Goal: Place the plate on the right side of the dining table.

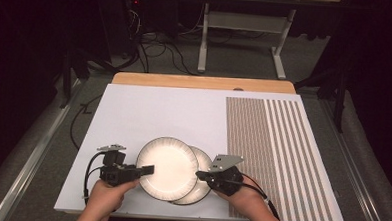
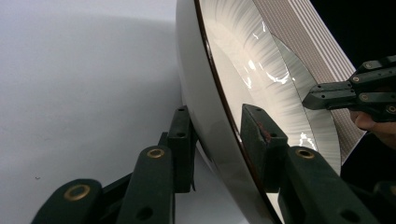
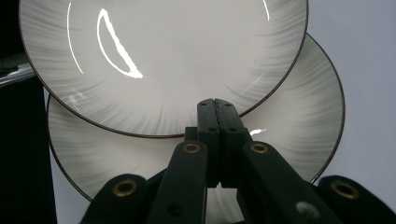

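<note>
Partly hidden: lower plate [image 1: 203, 183] sits under upper plate [image 1: 167, 168]; just its 3 o'clock crescent shows. Left claw [image 1: 149, 169] clamps the upper plate's rim at 9 o'clock, lifting that edge off the surface [image 1: 149, 113]. Right claw [image 1: 200, 175], jaws pressed together and empty, hovers over the lower plate's rim. Open room toward 12 o'clock; striped mat [image 1: 275, 149] at 3 o'clock.

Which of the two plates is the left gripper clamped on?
The upper plate, the left one overlapping the lower plate. The left gripper pinches its left rim; the right gripper, shut, rests above the lower one.
</note>
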A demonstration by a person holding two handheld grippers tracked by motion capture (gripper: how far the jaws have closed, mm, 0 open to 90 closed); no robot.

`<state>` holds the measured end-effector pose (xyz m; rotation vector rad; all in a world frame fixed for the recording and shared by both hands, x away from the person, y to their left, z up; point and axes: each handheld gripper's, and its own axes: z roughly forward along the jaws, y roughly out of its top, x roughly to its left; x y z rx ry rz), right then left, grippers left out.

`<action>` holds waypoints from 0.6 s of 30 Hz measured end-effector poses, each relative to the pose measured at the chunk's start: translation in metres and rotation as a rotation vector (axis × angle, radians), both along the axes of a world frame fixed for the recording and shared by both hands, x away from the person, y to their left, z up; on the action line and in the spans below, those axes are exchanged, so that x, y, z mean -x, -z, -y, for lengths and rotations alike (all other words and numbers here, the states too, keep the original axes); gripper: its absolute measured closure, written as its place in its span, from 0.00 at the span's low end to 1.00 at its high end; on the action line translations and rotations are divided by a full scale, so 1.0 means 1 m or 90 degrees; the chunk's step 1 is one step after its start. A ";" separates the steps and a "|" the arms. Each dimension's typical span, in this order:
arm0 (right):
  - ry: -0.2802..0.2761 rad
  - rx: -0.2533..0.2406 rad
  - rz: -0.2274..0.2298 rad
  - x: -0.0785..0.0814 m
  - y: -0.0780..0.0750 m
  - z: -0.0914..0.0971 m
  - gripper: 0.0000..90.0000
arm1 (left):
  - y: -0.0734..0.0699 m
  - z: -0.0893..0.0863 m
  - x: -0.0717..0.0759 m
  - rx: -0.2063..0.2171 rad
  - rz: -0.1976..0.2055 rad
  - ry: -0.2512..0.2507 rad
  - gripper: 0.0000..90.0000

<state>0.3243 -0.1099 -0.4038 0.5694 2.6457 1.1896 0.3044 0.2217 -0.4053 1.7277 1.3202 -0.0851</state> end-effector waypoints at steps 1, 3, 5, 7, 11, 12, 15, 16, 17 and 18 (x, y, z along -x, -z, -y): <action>0.000 0.000 0.000 0.000 0.000 0.000 1.00 | 0.000 -0.001 0.000 0.004 -0.001 -0.001 0.74; 0.004 -0.006 0.001 0.000 -0.002 0.002 1.00 | 0.000 -0.002 0.001 0.014 0.002 -0.001 0.75; 0.008 -0.014 0.003 0.000 -0.004 0.004 1.00 | -0.001 -0.003 0.002 0.018 0.010 -0.003 0.77; 0.010 -0.022 0.009 0.000 -0.006 0.007 1.00 | -0.002 -0.002 0.003 0.019 0.018 -0.006 0.78; 0.020 -0.038 0.015 0.001 -0.011 0.013 1.00 | -0.004 -0.003 0.004 0.024 0.029 -0.007 0.79; 0.022 -0.037 0.019 0.000 -0.012 0.015 1.00 | -0.005 -0.003 0.004 0.026 0.033 -0.007 0.80; 0.032 -0.046 0.026 0.000 -0.015 0.022 1.00 | -0.006 -0.003 0.006 0.026 0.048 -0.005 0.81; 0.040 -0.051 0.024 0.000 -0.017 0.024 1.00 | -0.007 -0.003 0.006 0.029 0.050 -0.005 0.81; 0.040 -0.054 0.030 0.000 -0.018 0.027 1.00 | -0.007 -0.003 0.006 0.031 0.052 -0.005 0.82; 0.048 -0.058 0.030 0.000 -0.019 0.029 1.00 | -0.007 -0.003 0.007 0.031 0.055 -0.005 0.82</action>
